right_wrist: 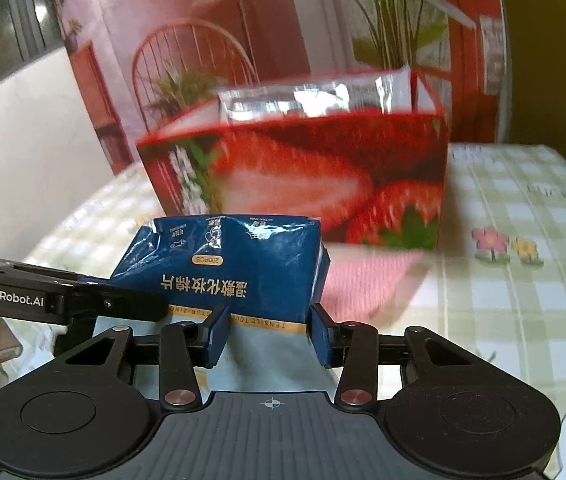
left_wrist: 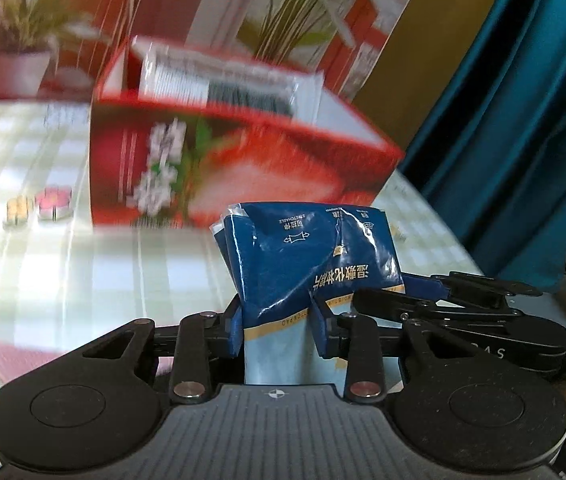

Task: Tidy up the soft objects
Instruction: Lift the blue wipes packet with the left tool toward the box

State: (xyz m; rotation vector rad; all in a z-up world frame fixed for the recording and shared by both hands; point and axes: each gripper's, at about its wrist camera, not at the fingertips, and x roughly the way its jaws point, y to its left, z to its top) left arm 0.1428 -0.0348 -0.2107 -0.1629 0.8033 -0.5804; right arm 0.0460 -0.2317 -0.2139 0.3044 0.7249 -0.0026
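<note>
A blue soft pack of cotton pads (left_wrist: 311,256) is pinched and crumpled at its pale lower end between the blue pads of my left gripper (left_wrist: 279,332), which is shut on it. In the right wrist view the same pack (right_wrist: 243,256) sits between the pads of my right gripper (right_wrist: 269,332), which is also shut on its lower edge. The pack hangs just in front of a red strawberry-print box (left_wrist: 243,160) (right_wrist: 303,176). The open box holds clear and silver wrapped packets (left_wrist: 219,80) (right_wrist: 315,96). Each gripper's black linkage shows at the edge of the other's view.
A green checked tablecloth (right_wrist: 523,280) with flower stickers (right_wrist: 491,244) covers the table. A pink mat (right_wrist: 367,280) lies under the box. A teal curtain (left_wrist: 523,120) hangs at the right, and a printed backdrop with plants (left_wrist: 303,8) stands behind the box.
</note>
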